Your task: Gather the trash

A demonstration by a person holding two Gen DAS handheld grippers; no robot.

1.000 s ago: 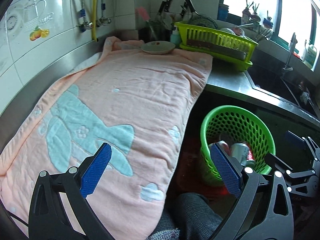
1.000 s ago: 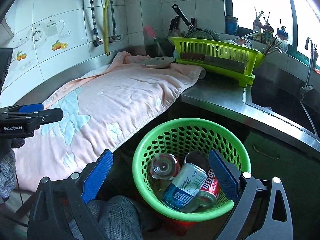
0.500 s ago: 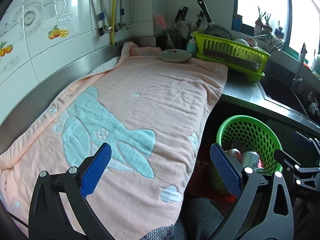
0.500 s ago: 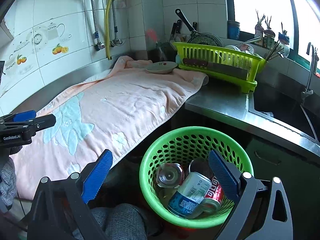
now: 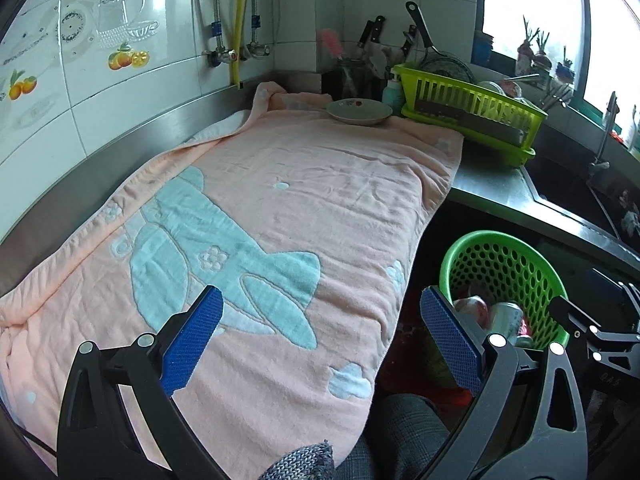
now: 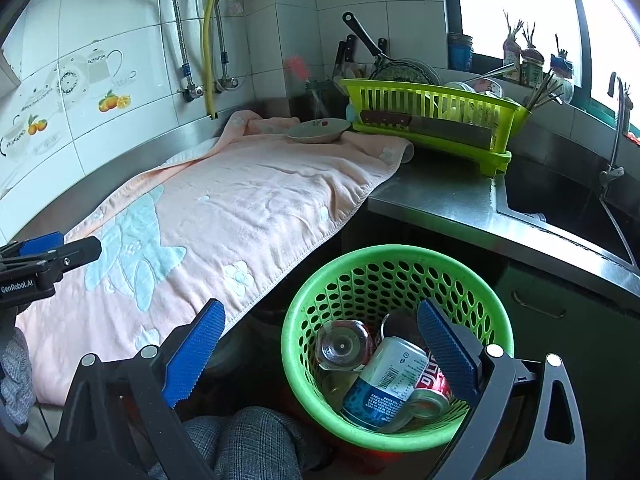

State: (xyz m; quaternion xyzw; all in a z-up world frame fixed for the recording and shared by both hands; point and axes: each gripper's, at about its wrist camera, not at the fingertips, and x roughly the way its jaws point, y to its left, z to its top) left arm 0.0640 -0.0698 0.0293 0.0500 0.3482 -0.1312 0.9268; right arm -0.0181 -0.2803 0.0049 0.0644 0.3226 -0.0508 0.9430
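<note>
1. The left gripper (image 5: 320, 336) hangs over the near half of a pink towel (image 5: 280, 200) that covers the counter. Its blue-padded fingers (image 5: 192, 336) are spread wide with nothing between them. In the right wrist view only its tip shows, at nine o'clock, and there its spread cannot be told.
2. The towel carries a pale blue airplane print (image 5: 224, 276) and runs from six o'clock up toward twelve o'clock in the left wrist view. A shallow plate (image 5: 359, 111) sits on its far end, at about twelve o'clock.
3. Just beside the plate, toward one o'clock, stands a lime-green dish rack (image 5: 468, 120) on the steel counter, with a pan handle and knives rising behind it.
4. The green basket (image 6: 400, 264) sits below the counter edge, at about five o'clock in the right wrist view and four o'clock in the left wrist view. The trash is inside it: a blue-and-white can (image 6: 384, 384) lying tilted, a red can (image 6: 430, 390) touching it on the right, and a clear bottle (image 6: 344, 346) just to their left.
5. The right gripper (image 6: 320, 350) hovers above the basket's near rim, fingers (image 6: 448, 348) wide apart and gripping nothing; its right pad overlaps the cans in the view.
6. A steel sink (image 6: 560, 200) with a faucet lies at three o'clock, past the rack.
</note>
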